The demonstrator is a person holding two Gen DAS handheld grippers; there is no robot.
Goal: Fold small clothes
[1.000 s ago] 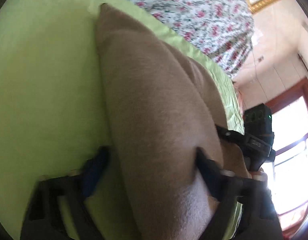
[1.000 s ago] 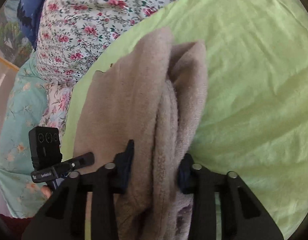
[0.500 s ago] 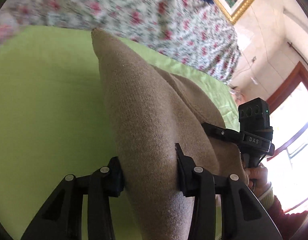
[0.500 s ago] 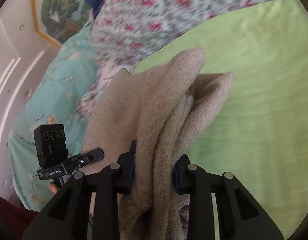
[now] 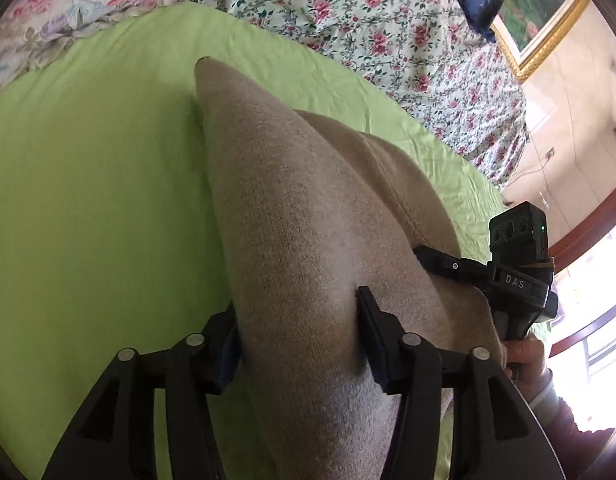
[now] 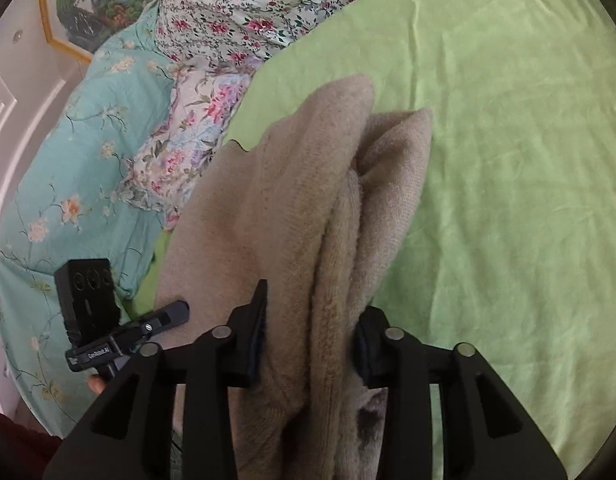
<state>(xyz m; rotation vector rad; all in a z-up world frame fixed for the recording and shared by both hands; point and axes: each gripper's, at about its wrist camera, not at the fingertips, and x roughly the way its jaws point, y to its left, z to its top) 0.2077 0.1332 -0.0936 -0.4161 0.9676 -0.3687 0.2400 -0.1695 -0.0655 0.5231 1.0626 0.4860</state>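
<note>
A beige knitted garment [image 5: 292, 200] hangs folded over between the two grippers above a lime-green bed sheet [image 5: 88, 200]. My left gripper [image 5: 298, 312] has a thick fold of it between its pads, which still touch the fabric while the jaws are opening. In the right wrist view the same garment [image 6: 292, 184] shows bunched double layers. My right gripper [image 6: 311, 308] holds that bunch, its pads against the cloth and its jaws also opening. The garment's far tip rests on the sheet [image 6: 507, 160].
A floral quilt [image 5: 367, 20] lies at the far edge of the sheet. A teal flowered blanket [image 6: 68, 160] lies to the left. A framed painting [image 6: 96, 4] hangs on the wall, and a bright window [image 5: 595, 320] is at the right.
Both grippers have swept sideways across the bed with the garment, bringing more of the floral bedding and the painting into view. Both pairs of jaws stand wider than half a second ago.
</note>
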